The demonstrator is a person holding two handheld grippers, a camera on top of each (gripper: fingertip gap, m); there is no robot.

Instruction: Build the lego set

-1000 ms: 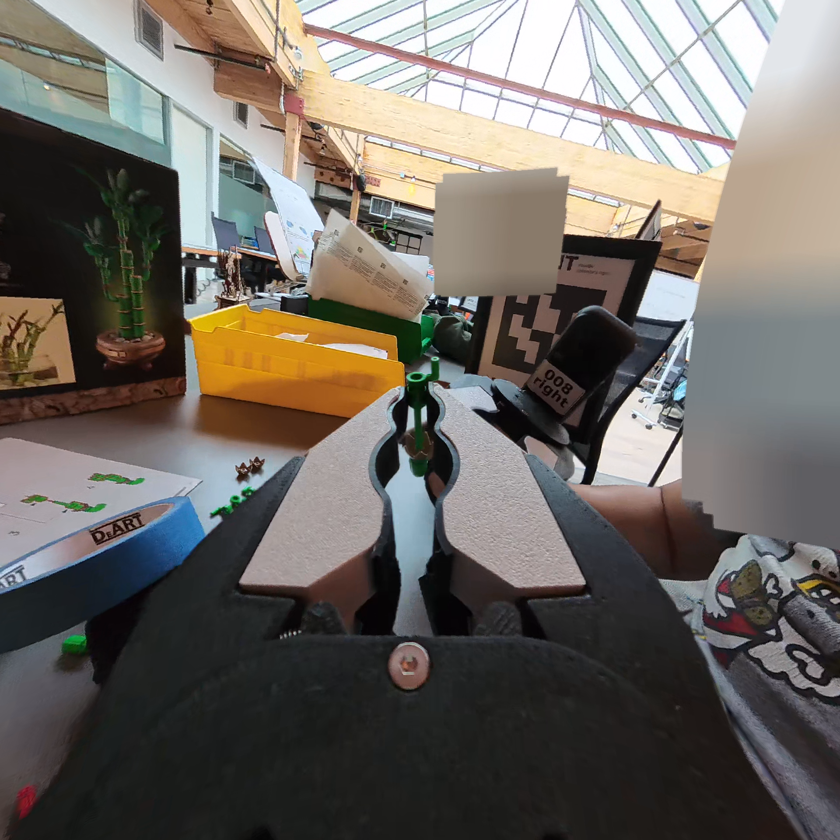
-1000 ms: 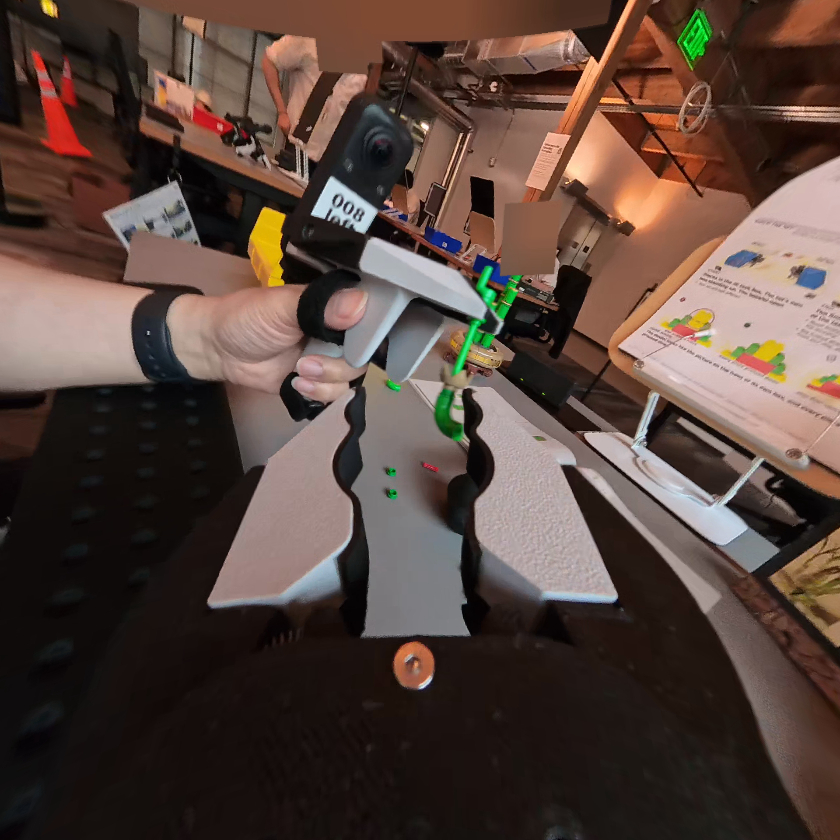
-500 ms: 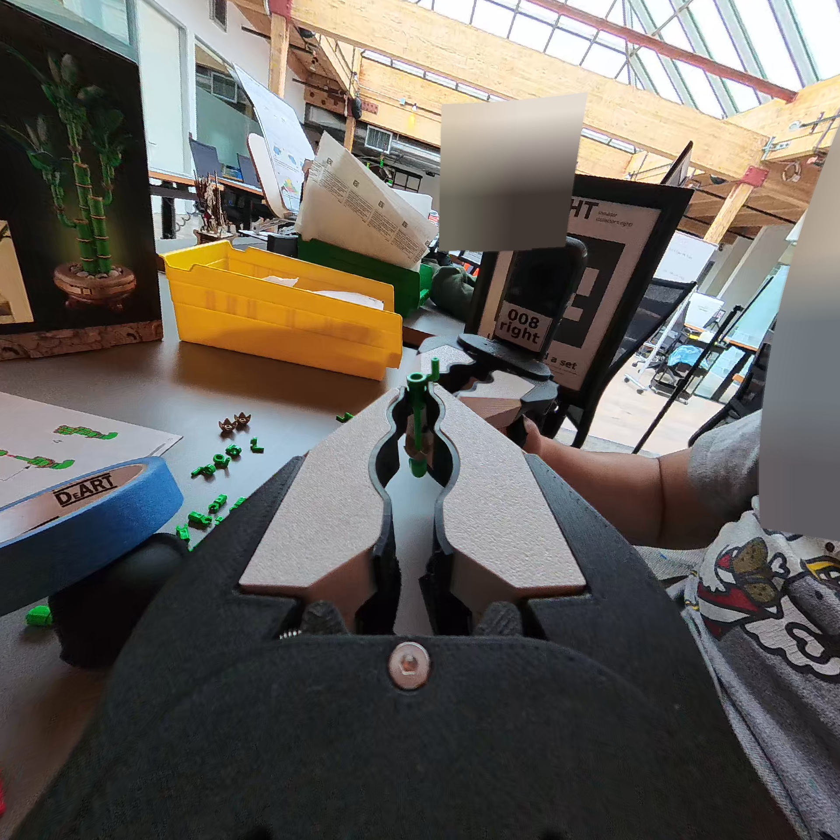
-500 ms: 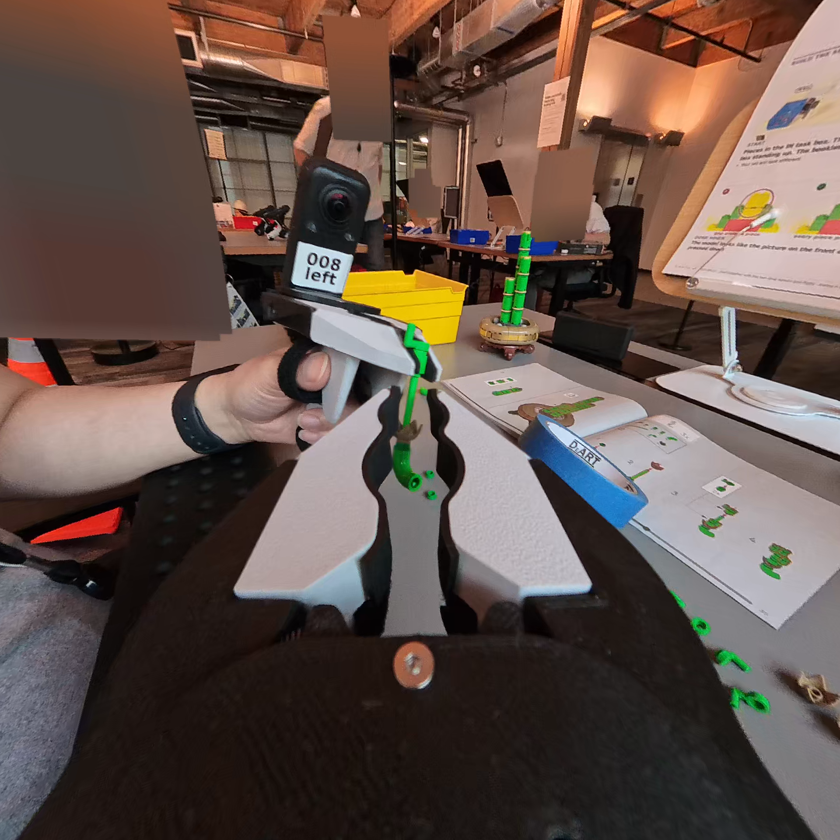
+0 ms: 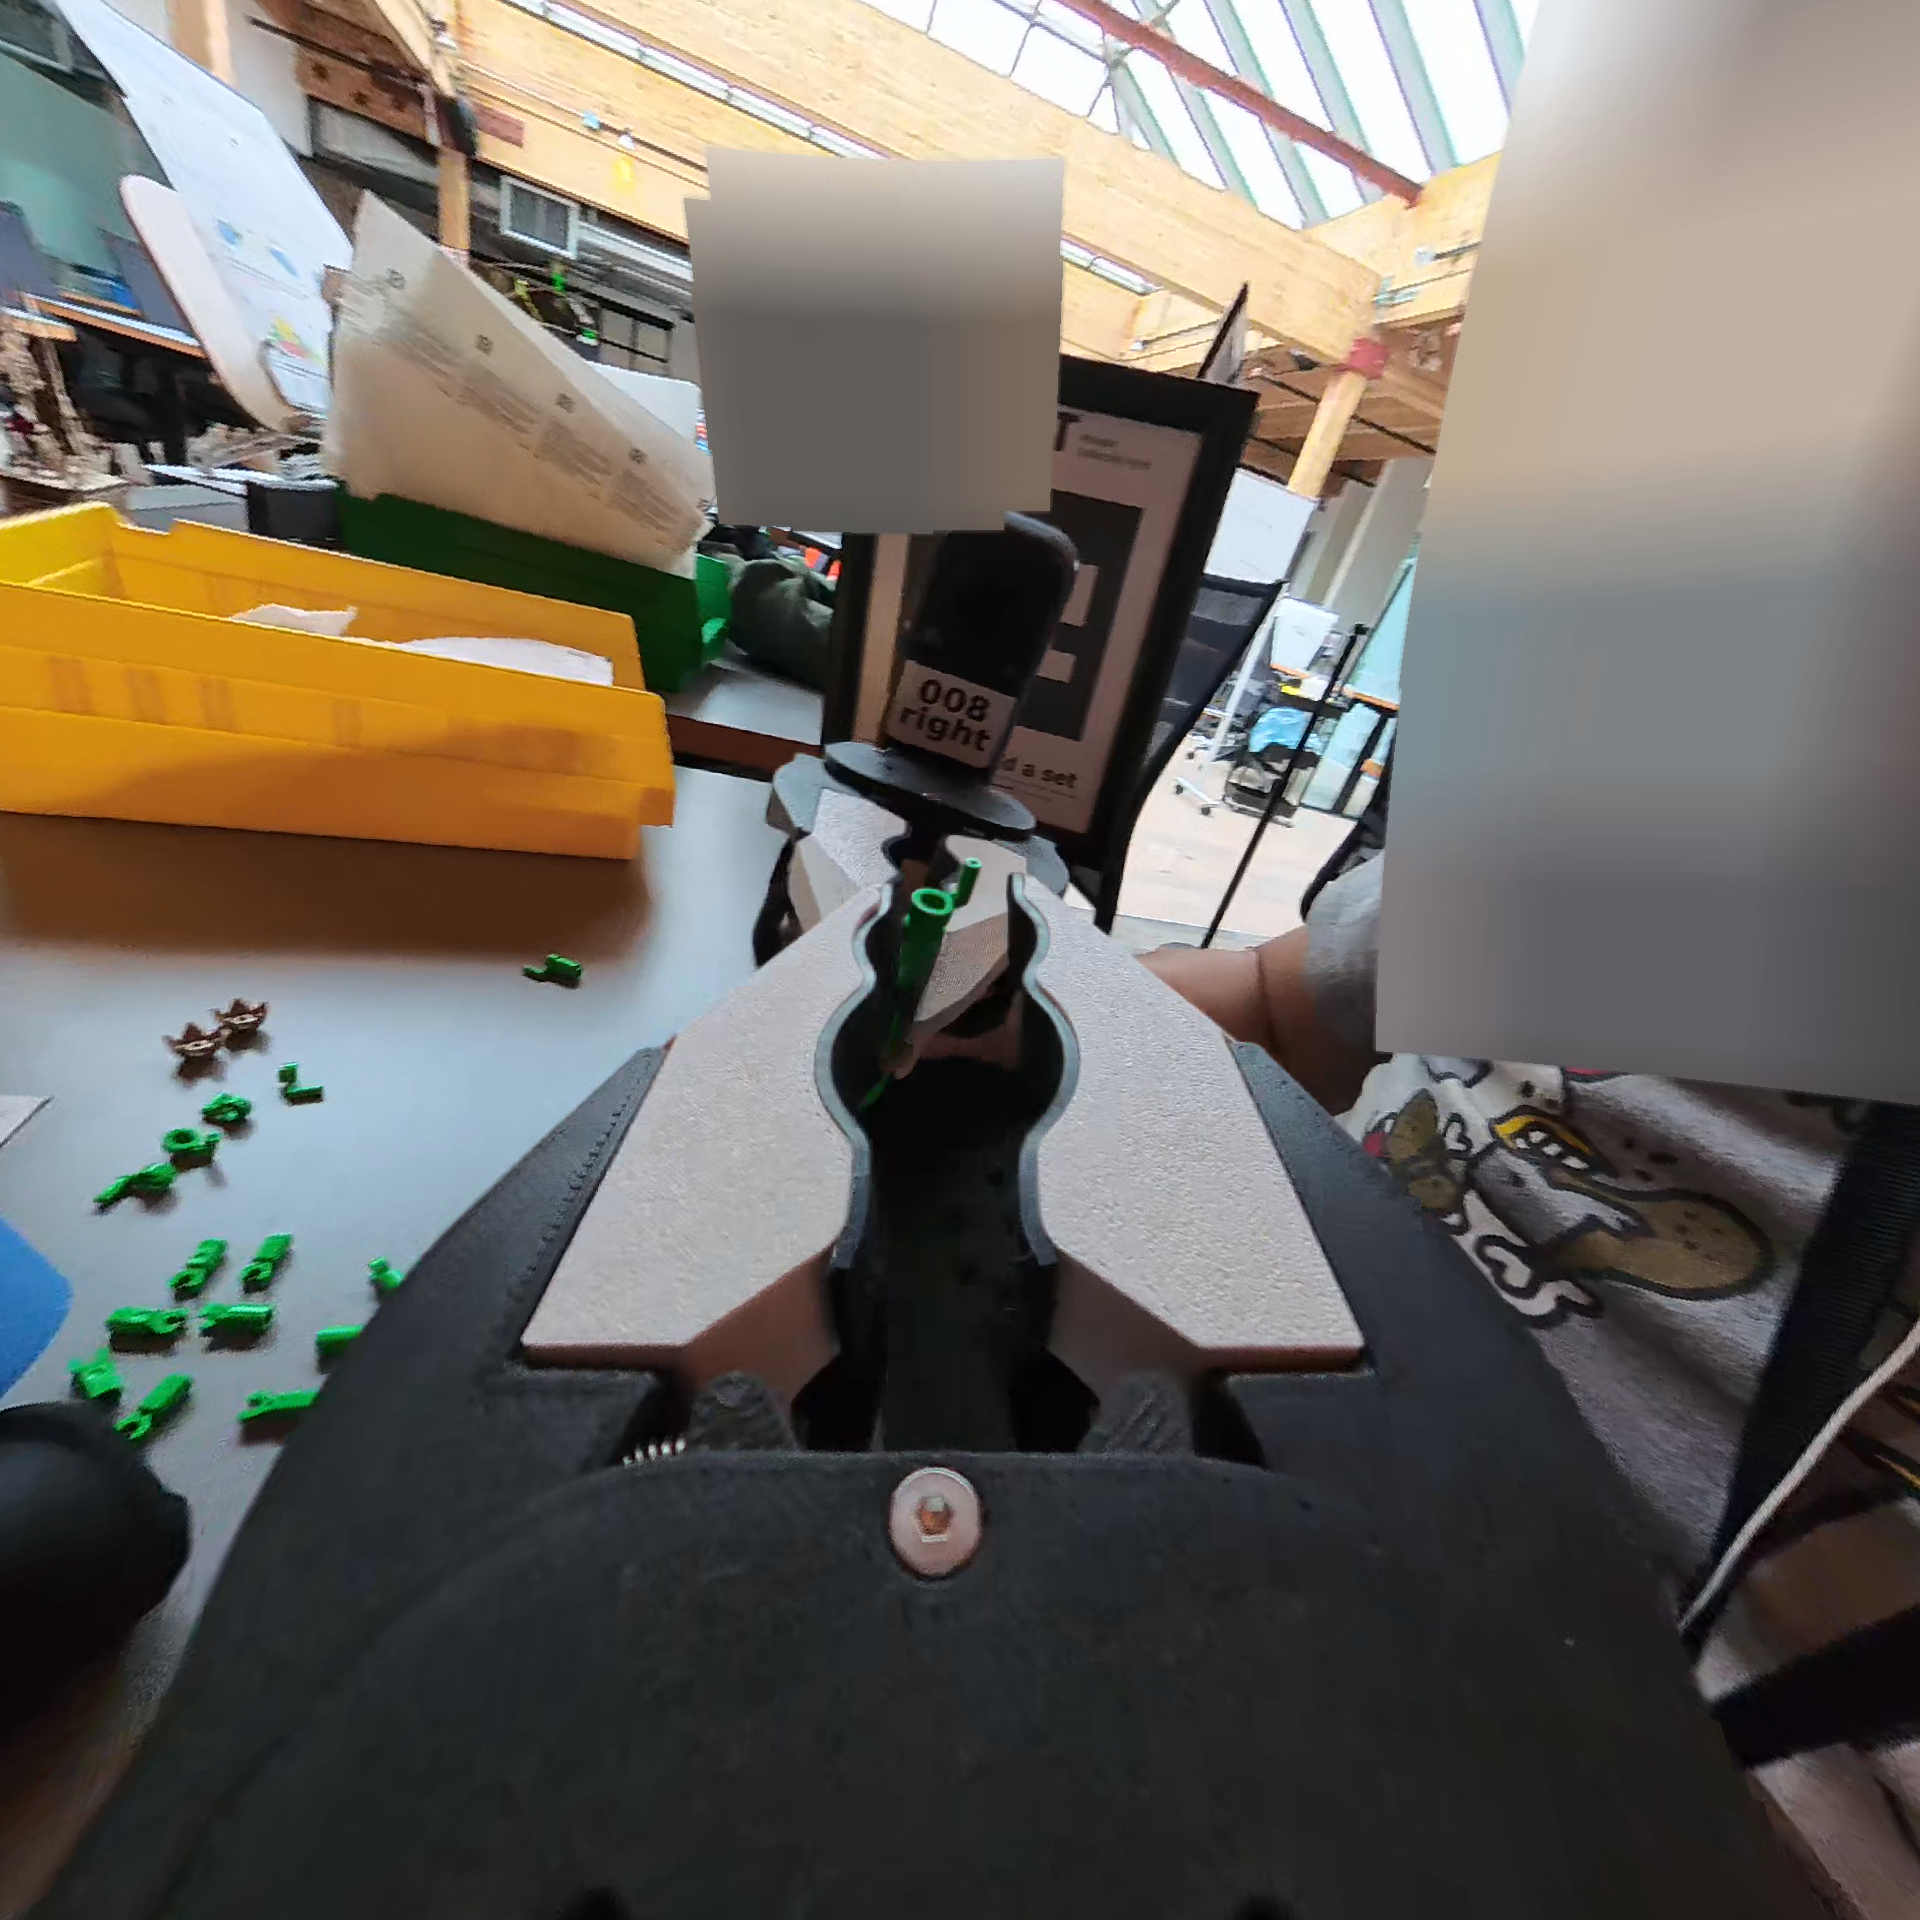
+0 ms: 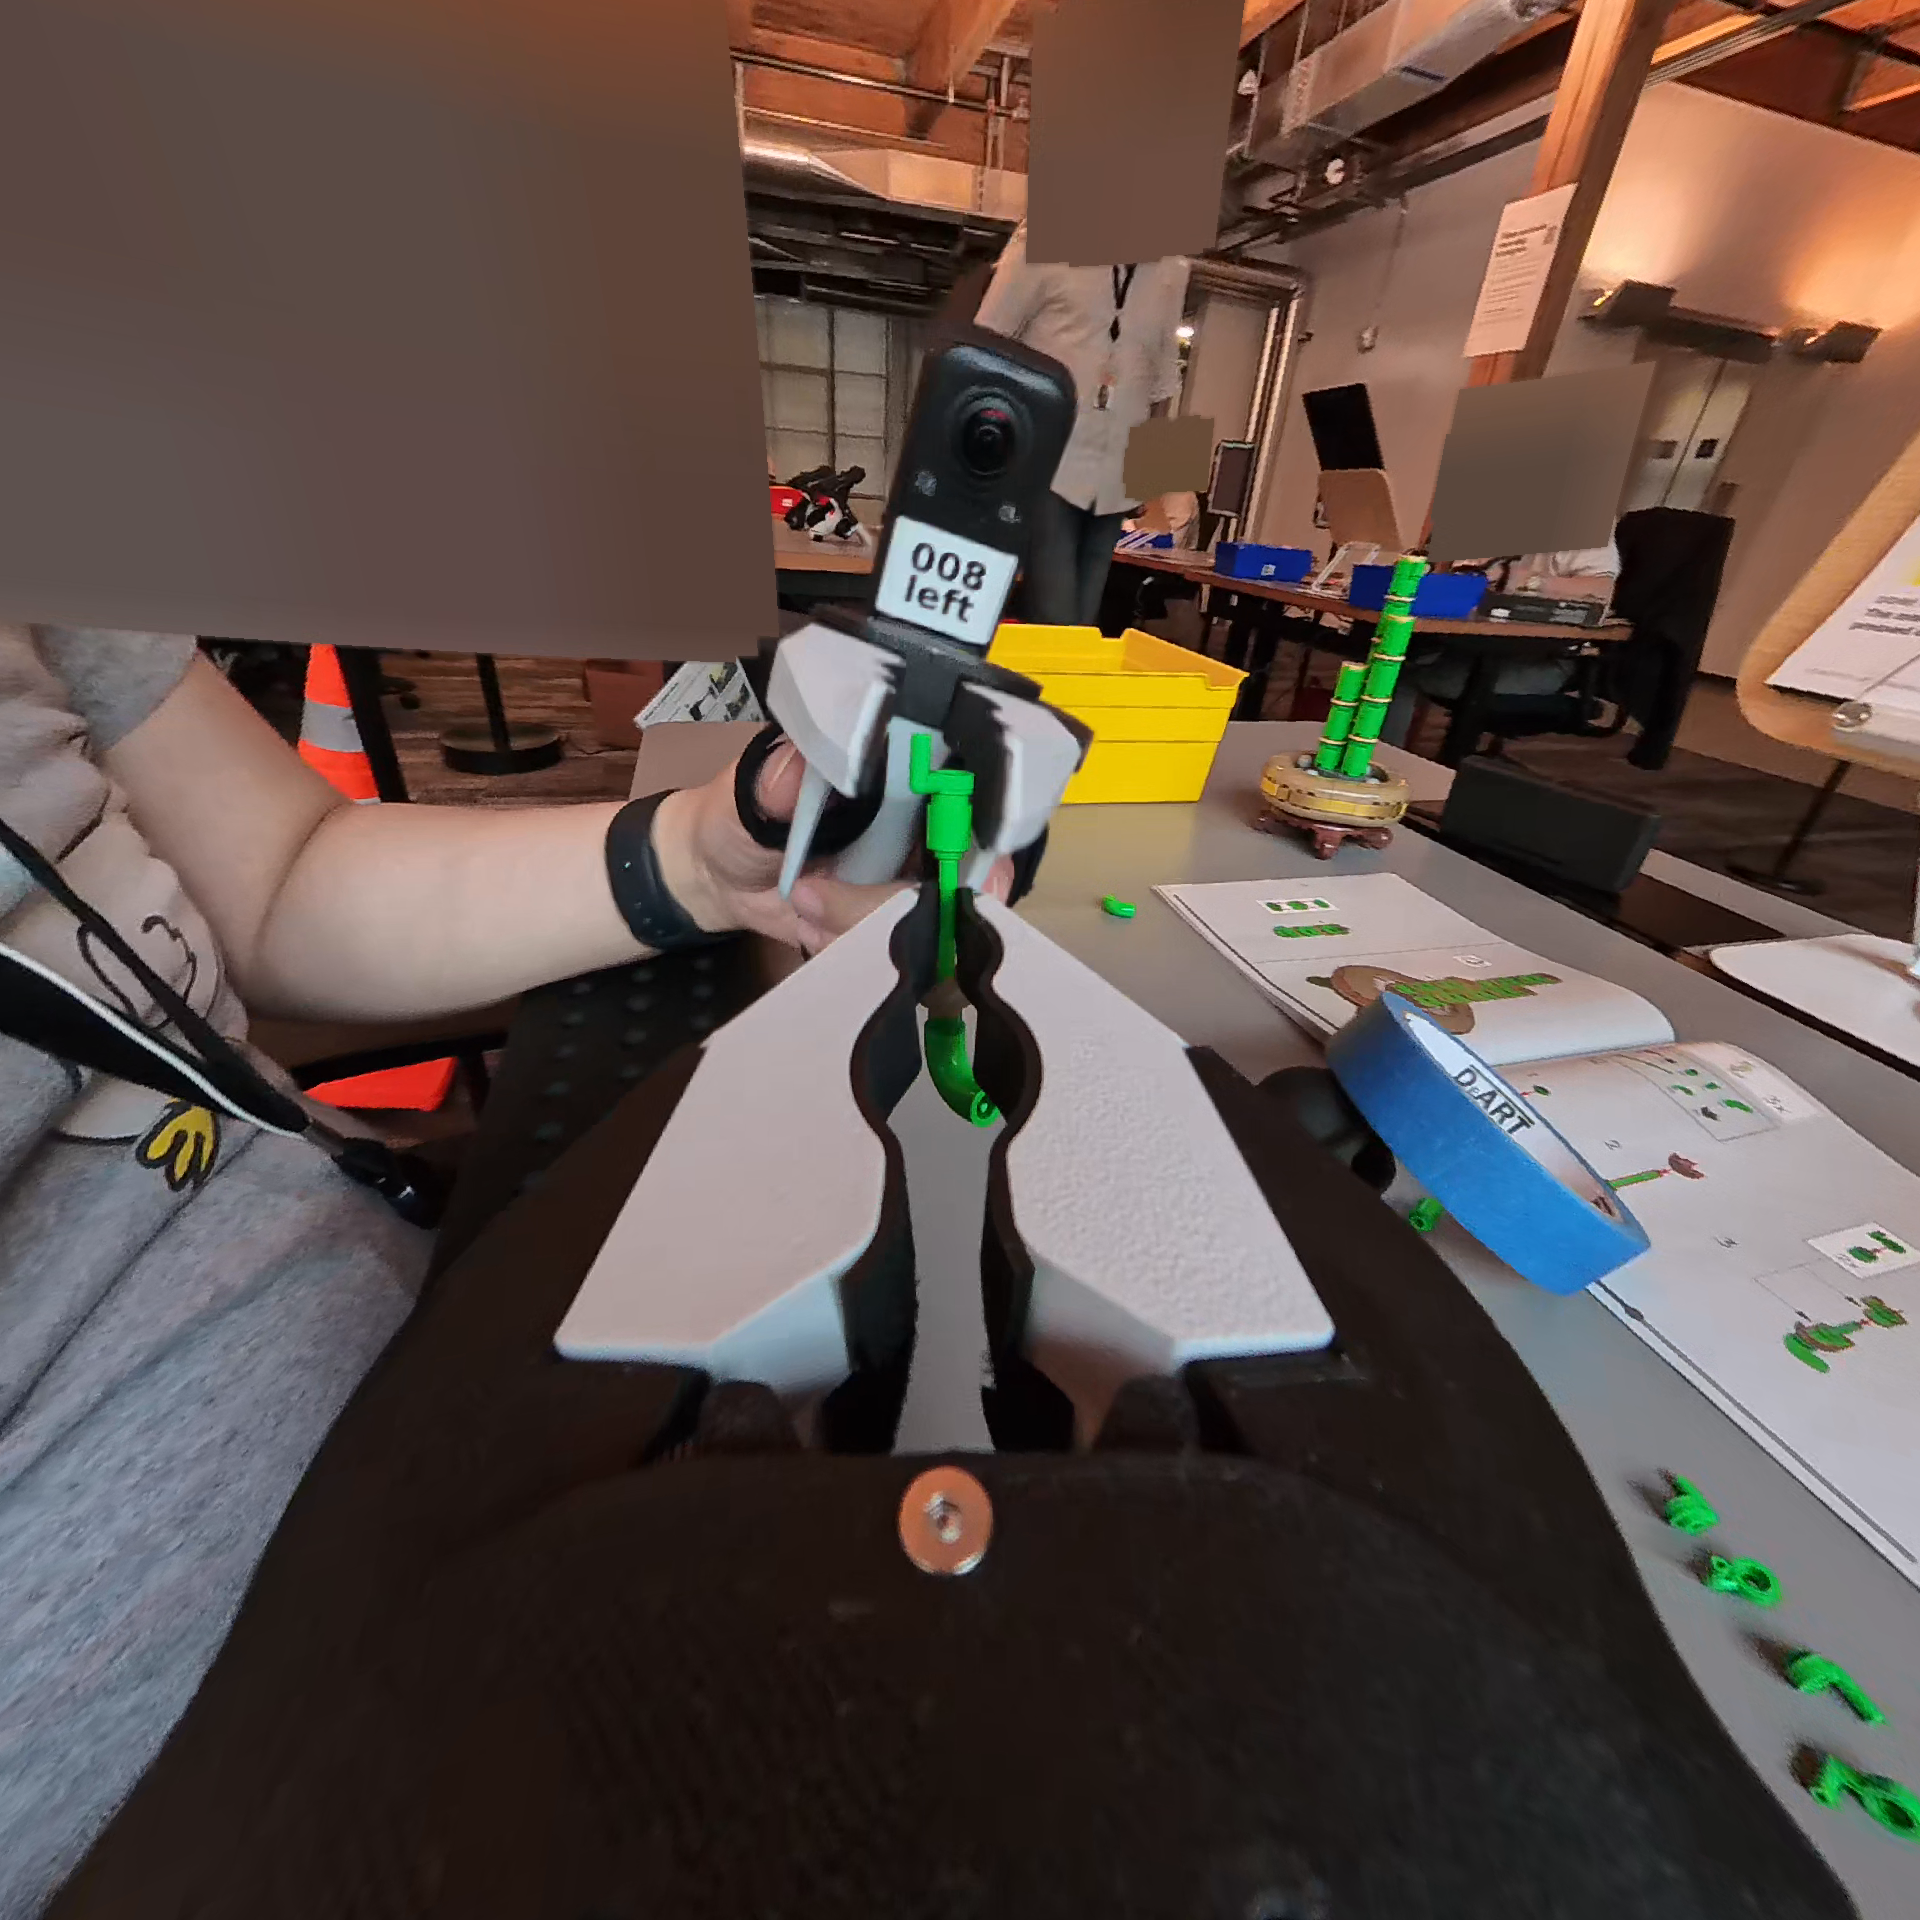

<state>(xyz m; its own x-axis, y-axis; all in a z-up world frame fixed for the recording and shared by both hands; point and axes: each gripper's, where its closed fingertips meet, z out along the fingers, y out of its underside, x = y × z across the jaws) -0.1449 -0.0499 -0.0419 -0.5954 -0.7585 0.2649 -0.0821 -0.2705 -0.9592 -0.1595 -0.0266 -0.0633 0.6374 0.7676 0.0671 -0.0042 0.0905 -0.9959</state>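
Observation:
A thin green stem [image 6: 945, 935] with a curved green end, a small brown piece and a green connector on top is held up in the air. My right gripper [image 6: 948, 920] is shut on its stalk. My left gripper [image 5: 948, 902] faces it tip to tip. Its jaws stand apart around the stem's top end [image 5: 920, 930], open. In the right wrist view the left gripper [image 6: 888, 862] shows spread on both sides of the connector. The built bamboo model [image 6: 1351, 748] stands on its round base farther back on the table.
Several loose green pieces [image 5: 208, 1288] and two brown ones [image 5: 218, 1029] lie on the grey table. An open instruction booklet [image 6: 1558, 1049] and a blue tape roll [image 6: 1475, 1153] lie to the right. A yellow bin [image 5: 312, 717] and a green bin [image 5: 520, 571] stand behind. The tips of both grippers are at nearly the same place.
My left gripper has opened and let go of the stem. My right gripper has closed on the stalk. Both grippers have tilted down toward the table.

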